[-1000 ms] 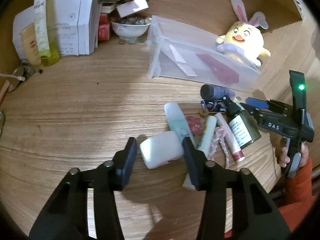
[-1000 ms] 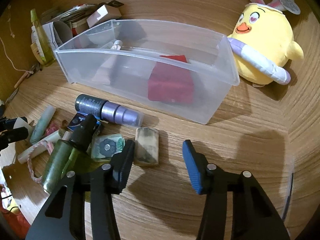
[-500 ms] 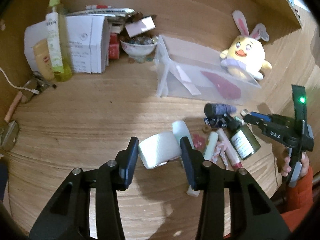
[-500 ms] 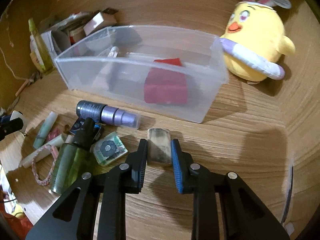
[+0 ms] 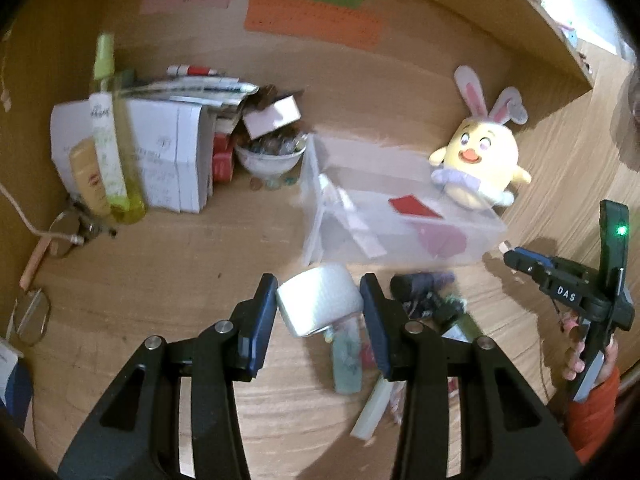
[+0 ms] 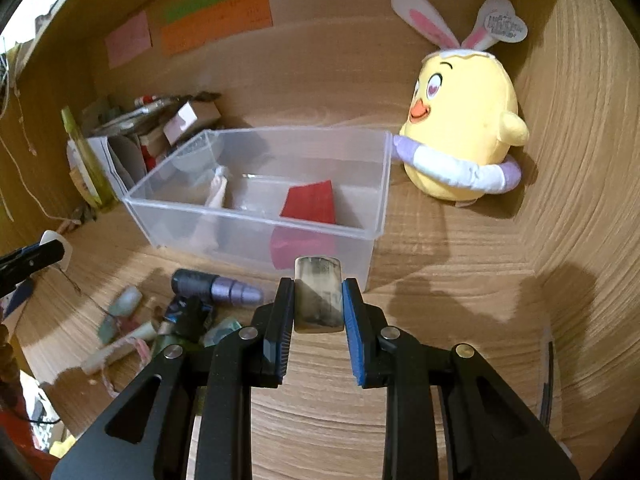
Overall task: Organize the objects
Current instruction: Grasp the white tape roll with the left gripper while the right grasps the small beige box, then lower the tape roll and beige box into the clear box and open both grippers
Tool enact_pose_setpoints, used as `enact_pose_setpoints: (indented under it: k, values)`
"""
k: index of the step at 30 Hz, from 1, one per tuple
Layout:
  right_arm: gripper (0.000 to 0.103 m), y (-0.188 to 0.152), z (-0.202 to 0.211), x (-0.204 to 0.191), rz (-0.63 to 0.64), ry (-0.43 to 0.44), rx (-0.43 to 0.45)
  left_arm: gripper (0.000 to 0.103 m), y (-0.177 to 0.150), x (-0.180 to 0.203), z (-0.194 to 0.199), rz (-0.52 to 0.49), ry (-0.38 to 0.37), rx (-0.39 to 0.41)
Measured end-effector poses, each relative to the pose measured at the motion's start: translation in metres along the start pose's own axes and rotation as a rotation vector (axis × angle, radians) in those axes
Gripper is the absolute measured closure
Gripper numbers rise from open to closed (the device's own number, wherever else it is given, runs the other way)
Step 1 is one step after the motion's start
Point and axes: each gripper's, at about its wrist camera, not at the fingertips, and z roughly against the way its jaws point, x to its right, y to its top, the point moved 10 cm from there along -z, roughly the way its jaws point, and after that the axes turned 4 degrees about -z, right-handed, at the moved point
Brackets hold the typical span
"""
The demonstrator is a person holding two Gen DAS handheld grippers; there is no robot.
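The right gripper (image 6: 318, 304) is clamped on a small flat case (image 6: 319, 298); the left gripper (image 5: 318, 310) pinches a white tape roll (image 5: 318, 304). Both loads look lifted off the worktop (image 6: 440, 280). Just ahead of each sits the clear bin (image 6: 260, 216). Carry each above the near rim, then release low inside, one side at a time, to avoid collision.

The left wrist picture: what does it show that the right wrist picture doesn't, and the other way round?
Only the left view shows the left tongs gripping a white roll, plus eyeglasses. Only the right view shows the right tongs closed on a small flat brownish case. Both share the clear plastic bin, the red card inside it, and the yellow chick plush.
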Motion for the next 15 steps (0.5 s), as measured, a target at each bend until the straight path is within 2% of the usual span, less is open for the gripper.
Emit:
enact_pose_setpoints:
  k: [8,15]
  values:
    - [0.081,0.017,0.010,-0.007,-0.014,0.032,0.055,0.061,0.026,0.019,-0.004,-0.047,-0.025,0.047]
    - [0.081,0.034,0.018,-0.012,-0.021,0.056,0.105,0.061,0.042,0.033,-0.013,-0.068,-0.048,0.057]
